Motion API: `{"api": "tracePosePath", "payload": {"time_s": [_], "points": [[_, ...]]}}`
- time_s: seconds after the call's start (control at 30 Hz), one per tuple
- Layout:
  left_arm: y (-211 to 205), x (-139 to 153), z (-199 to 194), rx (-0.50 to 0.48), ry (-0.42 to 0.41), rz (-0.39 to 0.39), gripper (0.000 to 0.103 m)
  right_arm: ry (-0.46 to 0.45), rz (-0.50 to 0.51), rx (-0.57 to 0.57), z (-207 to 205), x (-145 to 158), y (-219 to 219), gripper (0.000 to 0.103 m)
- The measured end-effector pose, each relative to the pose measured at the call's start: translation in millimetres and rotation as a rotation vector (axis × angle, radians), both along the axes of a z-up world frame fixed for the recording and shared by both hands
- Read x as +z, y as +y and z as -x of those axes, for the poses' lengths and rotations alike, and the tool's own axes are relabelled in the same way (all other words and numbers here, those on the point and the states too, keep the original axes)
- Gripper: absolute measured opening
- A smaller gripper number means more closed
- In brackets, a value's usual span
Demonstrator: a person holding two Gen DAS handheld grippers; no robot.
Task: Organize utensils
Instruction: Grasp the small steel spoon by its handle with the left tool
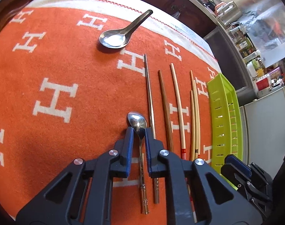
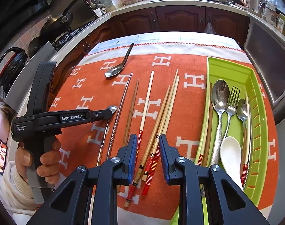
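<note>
Left wrist view: the left gripper (image 1: 137,131) straddles the neck of a steel spoon (image 1: 137,124), its blue pads close on either side of the thin handle; I judge it pinching the spoon, which lies flat on the orange cloth (image 1: 67,65), not yet lifted. Just to the 3 o'clock side lie a metal chopstick (image 1: 150,97), a dark wooden one (image 1: 165,108), a pale one (image 1: 178,106) and a pale pair (image 1: 194,116), all loose on the cloth. A soup spoon (image 1: 121,33) sits alone at 12 o'clock. The green tray (image 1: 223,116) stands at 3 o'clock, its contents hidden from here.

Right wrist view: the right gripper (image 2: 148,150) hovers over the painted ends of the crossed chopsticks (image 2: 159,129), its jaws part open with nothing pressed between them (the sticks lie below, untouched as far as I can tell). The tray (image 2: 255,86) at 2 o'clock already holds a big spoon (image 2: 220,95), a fork (image 2: 233,101), a small spoon (image 2: 242,110), a white spoon (image 2: 230,153) and a few chopsticks along its walls. At 9 o'clock a hand (image 2: 41,159) holds the left gripper (image 2: 109,112) down on the spoon.

By my reckoning the job is roughly half done: 4 pieces of cutlery plus some sticks are filed, while 2 spoons and about 6 chopsticks remain on the cloth.
</note>
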State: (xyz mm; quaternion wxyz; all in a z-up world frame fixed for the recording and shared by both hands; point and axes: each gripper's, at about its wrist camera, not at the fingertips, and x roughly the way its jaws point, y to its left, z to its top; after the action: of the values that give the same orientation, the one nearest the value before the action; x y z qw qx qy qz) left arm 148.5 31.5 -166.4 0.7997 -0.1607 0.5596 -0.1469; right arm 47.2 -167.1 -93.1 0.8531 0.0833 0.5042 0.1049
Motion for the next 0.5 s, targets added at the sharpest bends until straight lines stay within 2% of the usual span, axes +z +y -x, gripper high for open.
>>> {"api": "tracePosePath", "payload": {"time_s": [0.17,0.5], "points": [[-14,5,3,-0.008,-0.052,-0.055,0.003,0.010,0.000,-0.002,-4,-5,-2,0.023],[-26,3,0,-0.030,-0.095,-0.107,0.003,0.024,-0.007,-0.015,-5,-10,-5,0.023]]}}
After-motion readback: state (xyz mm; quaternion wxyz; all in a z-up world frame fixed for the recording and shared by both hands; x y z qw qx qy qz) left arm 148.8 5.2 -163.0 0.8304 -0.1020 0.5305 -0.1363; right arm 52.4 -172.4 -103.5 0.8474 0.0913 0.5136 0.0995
